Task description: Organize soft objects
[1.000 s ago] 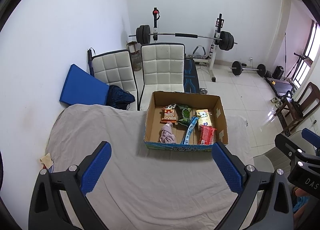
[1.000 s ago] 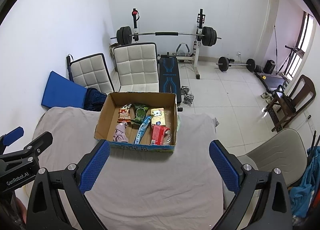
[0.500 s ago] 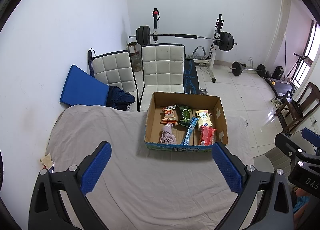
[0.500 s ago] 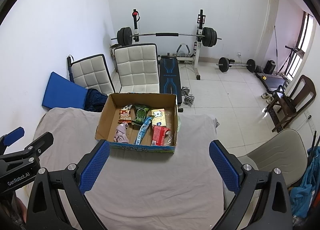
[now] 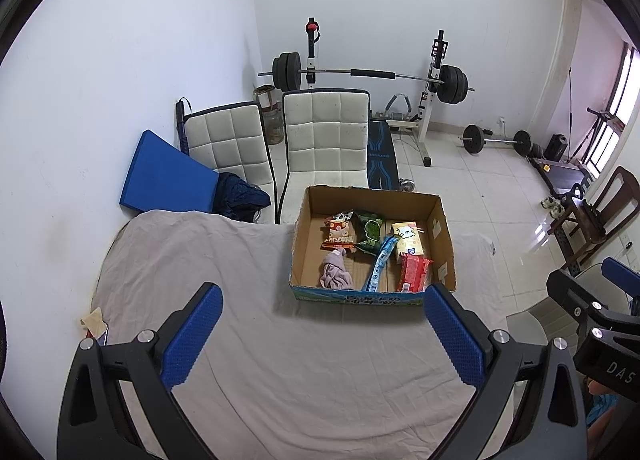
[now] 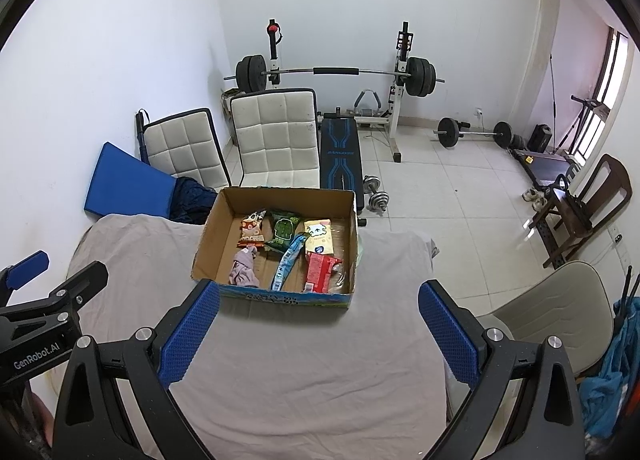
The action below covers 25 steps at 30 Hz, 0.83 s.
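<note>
An open cardboard box stands on a table covered with a grey cloth. Inside lie a crumpled pink cloth, an orange snack bag, a green snack bag, a yellow packet, a blue stick pack and a red packet. My left gripper is open and empty, above the cloth in front of the box. My right gripper is open and empty, also in front of the box.
Two white padded chairs stand behind the table, beside a blue mat against the left wall. A barbell rack and bench stand at the back. A grey chair is at the table's right. A paper scrap lies at the table's left edge.
Both views have drifted slightly; the box sits a touch lower in the frame. Both grippers stay open and empty.
</note>
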{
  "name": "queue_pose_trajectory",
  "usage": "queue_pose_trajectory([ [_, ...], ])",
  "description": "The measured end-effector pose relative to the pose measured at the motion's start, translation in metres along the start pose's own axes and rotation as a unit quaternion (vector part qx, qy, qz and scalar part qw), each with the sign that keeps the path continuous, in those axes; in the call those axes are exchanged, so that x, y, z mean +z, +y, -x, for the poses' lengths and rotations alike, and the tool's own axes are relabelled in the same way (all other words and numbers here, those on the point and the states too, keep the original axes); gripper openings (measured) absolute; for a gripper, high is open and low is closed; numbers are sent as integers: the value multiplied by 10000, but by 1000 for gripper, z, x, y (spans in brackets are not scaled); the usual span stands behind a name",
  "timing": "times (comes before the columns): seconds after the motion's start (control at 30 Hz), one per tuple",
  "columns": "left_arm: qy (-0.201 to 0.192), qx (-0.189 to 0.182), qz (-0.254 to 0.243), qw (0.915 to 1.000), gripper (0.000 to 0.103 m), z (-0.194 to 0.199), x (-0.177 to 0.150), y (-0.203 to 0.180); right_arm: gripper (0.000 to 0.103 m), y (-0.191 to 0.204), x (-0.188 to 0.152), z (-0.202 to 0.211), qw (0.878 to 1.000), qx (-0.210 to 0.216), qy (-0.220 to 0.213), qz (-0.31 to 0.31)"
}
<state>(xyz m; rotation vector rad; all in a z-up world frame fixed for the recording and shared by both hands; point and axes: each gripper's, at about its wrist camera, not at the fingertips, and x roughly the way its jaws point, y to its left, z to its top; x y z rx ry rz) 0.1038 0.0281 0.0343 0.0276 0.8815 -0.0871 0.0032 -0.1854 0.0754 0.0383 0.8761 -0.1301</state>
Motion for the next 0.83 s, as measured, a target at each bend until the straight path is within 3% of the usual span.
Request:
queue_pose_trajectory([
  [0.83,-14,-22,38,10000,103,1,2,2,101,5,0,3,10000,-16,-22,15],
])
